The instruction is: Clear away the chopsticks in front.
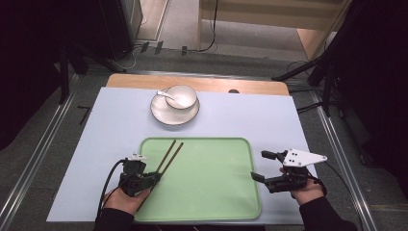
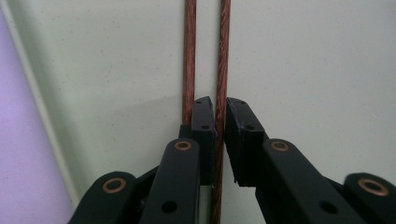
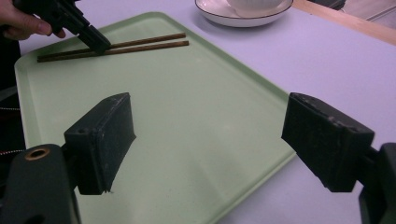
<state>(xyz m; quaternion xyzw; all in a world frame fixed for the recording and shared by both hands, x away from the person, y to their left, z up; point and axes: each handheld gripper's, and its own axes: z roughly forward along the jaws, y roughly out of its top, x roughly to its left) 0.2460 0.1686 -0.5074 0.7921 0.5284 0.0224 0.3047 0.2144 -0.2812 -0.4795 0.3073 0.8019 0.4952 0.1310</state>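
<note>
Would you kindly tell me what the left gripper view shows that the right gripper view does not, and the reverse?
Left gripper view: the left gripper close up, its fingers pinched on one chopstick, while the other chopstick lies just outside them.

Right gripper view: the right gripper, open above the tray, plus the plate with a bowl and the hand holding the left gripper.

Both: the green tray, the two chopsticks and the pale mat.

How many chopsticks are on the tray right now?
2. Both lie side by side on the left part of the green tray: one chopstick sits between the left gripper's closed jaws, the other chopstick just outside them.
</note>
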